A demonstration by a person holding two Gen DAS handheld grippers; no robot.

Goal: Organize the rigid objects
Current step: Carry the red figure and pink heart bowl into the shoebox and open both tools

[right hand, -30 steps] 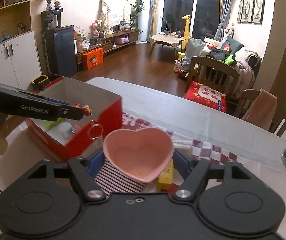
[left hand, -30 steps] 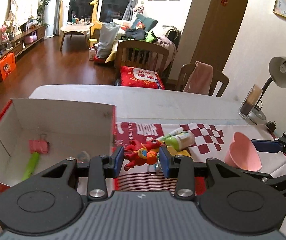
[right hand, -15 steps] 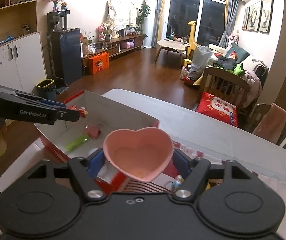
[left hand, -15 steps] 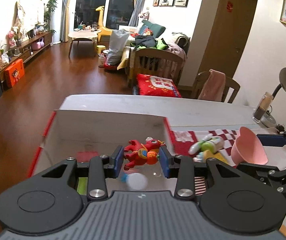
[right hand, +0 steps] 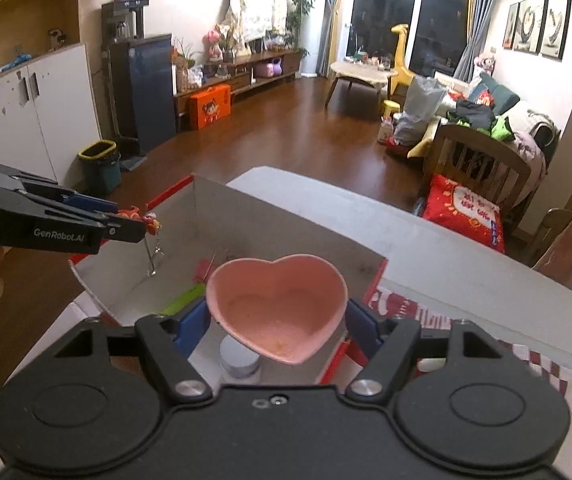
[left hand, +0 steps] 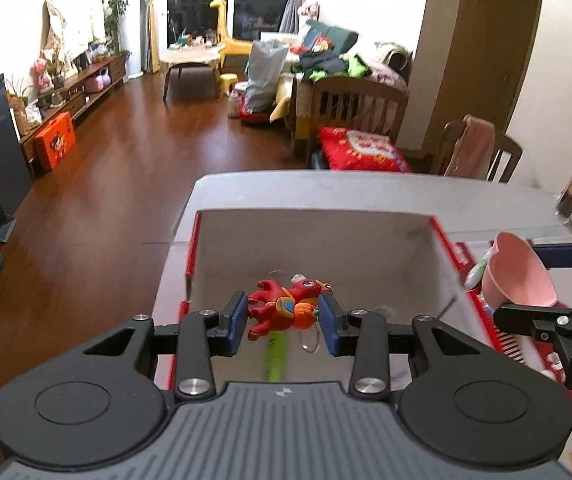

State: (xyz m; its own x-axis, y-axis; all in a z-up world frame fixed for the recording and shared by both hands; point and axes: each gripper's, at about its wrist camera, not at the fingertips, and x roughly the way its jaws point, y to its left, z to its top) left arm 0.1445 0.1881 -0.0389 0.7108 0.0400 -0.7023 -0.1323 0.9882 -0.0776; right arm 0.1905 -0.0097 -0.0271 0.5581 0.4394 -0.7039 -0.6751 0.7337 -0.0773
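Your left gripper (left hand: 281, 322) pinches the red dragon keychain toy (left hand: 283, 310) between its blue pads (left hand: 235, 322). The toy lies crosswise, long axis running pad to pad, head toward the right pad; a metal ring dangles below it. It hangs over the open red-and-white cardboard box (left hand: 442, 236), above a green stick-shaped item (left hand: 275, 356) on the box floor.

Your right gripper (right hand: 277, 326) is closed on the pink heart-shaped bowl (right hand: 277, 312), one pad on each lobe side. The heart's point faces the camera, the notch faces away, and the opening is up. The bowl hovers over the near right corner of the box; a white round lid-like item (right hand: 239, 360) sits beneath it, and a red clip (right hand: 201, 270) lies further in.

Change from one second ago: both grippers have travelled left from over the checked cloth (right hand: 542, 364) to over the box. The toy was then above the cloth beside the box wall; it is now inside the box outline. Both grips are unchanged.

Beyond the box: grey tabletop (right hand: 426, 240), then a wooden chair (left hand: 356, 110) with a red cushion (left hand: 360, 152).
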